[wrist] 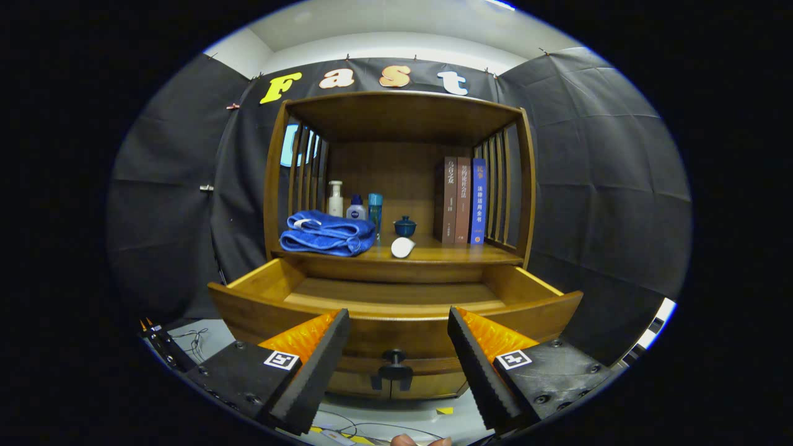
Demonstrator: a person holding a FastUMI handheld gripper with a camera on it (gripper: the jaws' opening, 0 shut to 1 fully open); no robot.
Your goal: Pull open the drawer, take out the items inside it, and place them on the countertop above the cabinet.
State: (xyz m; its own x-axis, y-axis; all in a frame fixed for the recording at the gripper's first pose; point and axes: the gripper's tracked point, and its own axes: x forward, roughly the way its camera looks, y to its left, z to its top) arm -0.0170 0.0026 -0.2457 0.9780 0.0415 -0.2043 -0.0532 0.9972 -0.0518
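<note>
that was a staged recording booth: black cloth walls (595, 186) pinned up around a lone wooden cabinet (396, 118), cables (197, 339) trailing on the floor.

Your brown wooden cabinet (525, 186) has a matching brown drawer (396, 331) with a black knob (394, 357). On the cabinet's countertop lie a blue towel (328, 233), a dark blue lidded cup (405, 226) and a white object (402, 248); behind stand two brown books (456, 199) and a blue one (479, 201).

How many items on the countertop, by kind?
Books: 3
Bottles: 3
Folded blue towel: 1
Lidded blue cup: 1
White object lying down: 1
Total: 9
Gripper jaws open, drawer knob between them.
</note>
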